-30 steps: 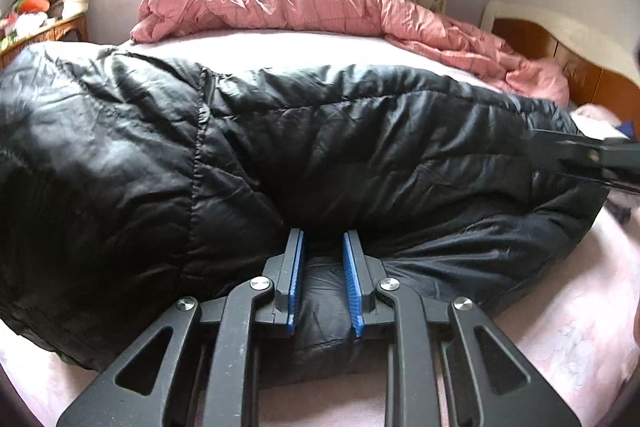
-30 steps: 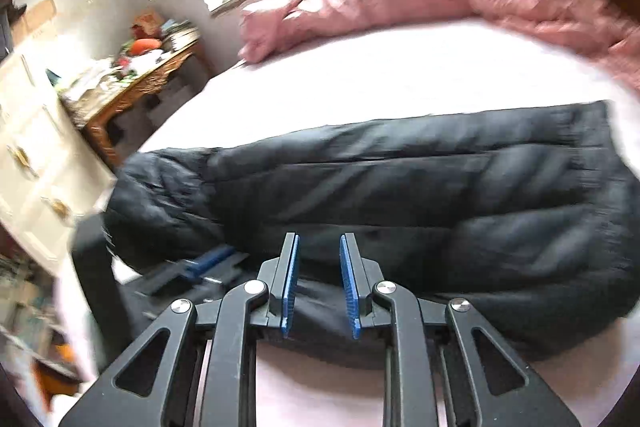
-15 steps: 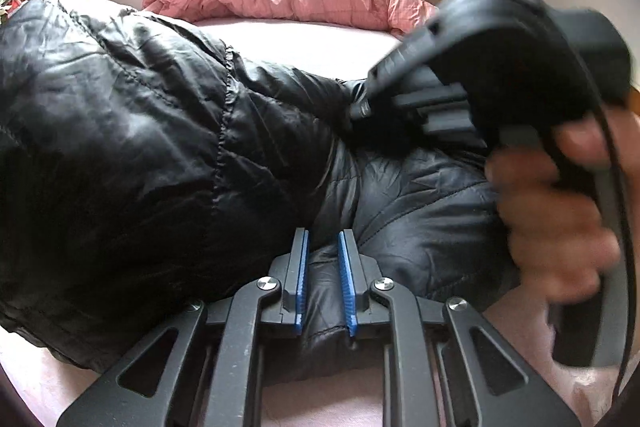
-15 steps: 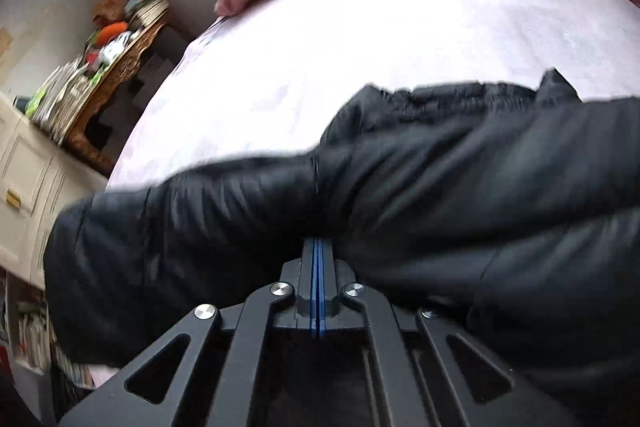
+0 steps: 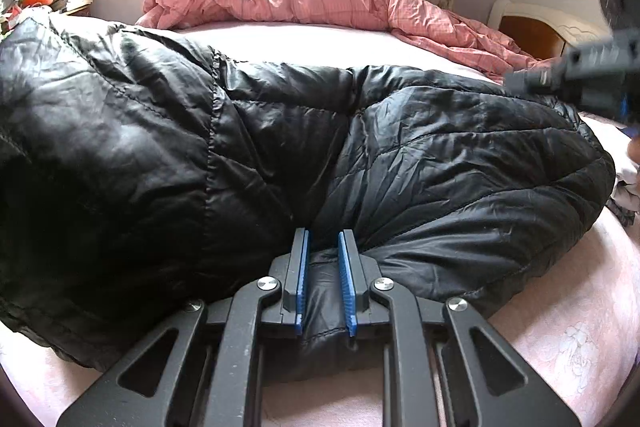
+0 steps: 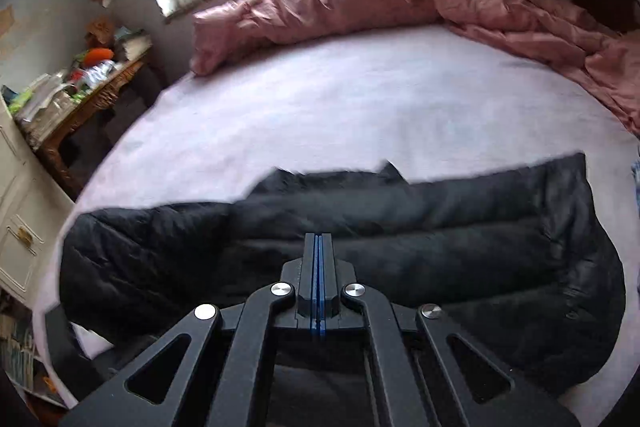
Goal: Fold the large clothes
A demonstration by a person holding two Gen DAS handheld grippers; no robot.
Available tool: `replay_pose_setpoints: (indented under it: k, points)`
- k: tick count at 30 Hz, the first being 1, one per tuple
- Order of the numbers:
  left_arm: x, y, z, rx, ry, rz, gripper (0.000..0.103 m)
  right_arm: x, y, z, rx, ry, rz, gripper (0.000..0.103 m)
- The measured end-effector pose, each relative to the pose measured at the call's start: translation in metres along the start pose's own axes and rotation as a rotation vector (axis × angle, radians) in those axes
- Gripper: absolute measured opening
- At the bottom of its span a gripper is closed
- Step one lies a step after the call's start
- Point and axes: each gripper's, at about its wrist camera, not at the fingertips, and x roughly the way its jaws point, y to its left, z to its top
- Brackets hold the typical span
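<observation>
Left wrist: fingers [image 5: 308, 277] pinch black jacket [image 5: 440, 155] hem | right fingers [image 6: 319, 283] fully together, empty, blurred

- A bed [image 5: 560, 339] with a pale pink sheet is carrying everything; a faint flower pattern is showing on the sheet near its front right corner in the left wrist view.
- A black puffer jacket [image 5: 248, 163] is lying across the near part of the sheet, stretching from the left edge toward the right side and bulging up in puffy quilted sections.
- A pink quilt [image 5: 280, 1] is lying bunched along the far edge under the window and curving down the right side toward the headboard.
- Between jacket and quilt a wide strip of bare sheet [image 6: 360, 99] is showing.
- At the right edge some pale cloth is peeking out beside the jacket, too cut off to identify.
</observation>
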Motion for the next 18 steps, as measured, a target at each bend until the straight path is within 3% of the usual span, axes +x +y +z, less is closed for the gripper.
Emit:
replay_pose_setpoints:
  k: [4, 8, 12, 15, 17, 18]
  points:
    - [-0.003, -0.001, 0.0, 0.0, -0.006, -0.004, 0.016, 0.059, -0.031, -0.025, 0.024, 0.141, -0.025, 0.0]
    - [-0.003, -0.002, -0.001, -0.002, -0.003, -0.002, 0.016, 0.071, -0.042, -0.031, 0.03, 0.092, 0.038, 0.0]
    - [-0.004, -0.002, -0.001, -0.004, -0.006, -0.001, 0.016, 0.038, -0.04, -0.039, 0.01, 0.036, -0.001, 0.0]
    - [-0.005, -0.002, -0.001, -0.002, -0.007, 0.001, 0.016, -0.006, -0.052, -0.052, 0.049, -0.035, 0.018, 0.014]
    - [-0.005, -0.003, 0.0, -0.001, -0.007, 0.002, 0.016, -0.032, -0.067, -0.065, 0.105, -0.078, 0.038, 0.034]
    - [-0.005, -0.003, -0.001, -0.001, -0.007, 0.002, 0.016, -0.042, -0.076, -0.072, 0.147, -0.094, 0.053, 0.054]
